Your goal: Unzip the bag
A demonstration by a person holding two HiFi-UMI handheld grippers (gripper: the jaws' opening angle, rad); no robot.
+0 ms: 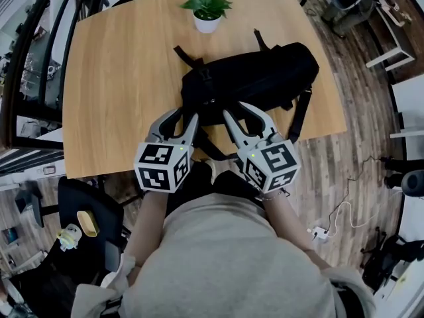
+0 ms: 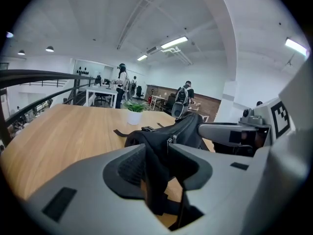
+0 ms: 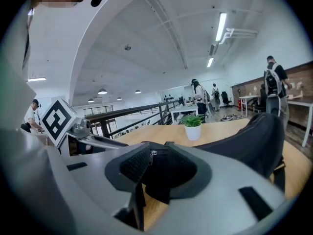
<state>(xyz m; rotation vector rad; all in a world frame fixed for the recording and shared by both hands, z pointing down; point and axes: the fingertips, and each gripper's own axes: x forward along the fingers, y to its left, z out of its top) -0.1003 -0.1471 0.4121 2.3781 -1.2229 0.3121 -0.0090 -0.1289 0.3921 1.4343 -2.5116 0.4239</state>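
Light wood table (image 1: 119, 78) carries the black bag (image 1: 258, 78), which lies lengthwise across the centre-right of the top, its near side towards the person. One shoulder strap (image 1: 301, 114) hangs over the near table edge.

1. Left gripper (image 1: 184, 116): held low at the near-left end of the bag, pointing away from the person. In the left gripper view the jaws of the left gripper (image 2: 159, 153) stand apart, with a black fold of the bag (image 2: 186, 131) hanging between them. Bare wood shows between this fold and the right-hand jaw. Two metal zipper pulls (image 2: 170, 141) sit just beyond the jaw tips.
2. Right gripper (image 1: 240, 111): held beside the left one, both angled inwards. In the right gripper view the jaws of the right gripper (image 3: 156, 155) are spread astride the end of the bag (image 3: 259, 136), with a zipper pull (image 3: 153, 153) between the pads.
3. Forearms: both extend forward from the body, elbows bent.
4. Markings: each marker cube (image 1: 162, 166) (image 1: 273, 164) bears black-and-white square codes.

A potted plant (image 1: 207, 10) stands at the far table edge, well apart from the bag.
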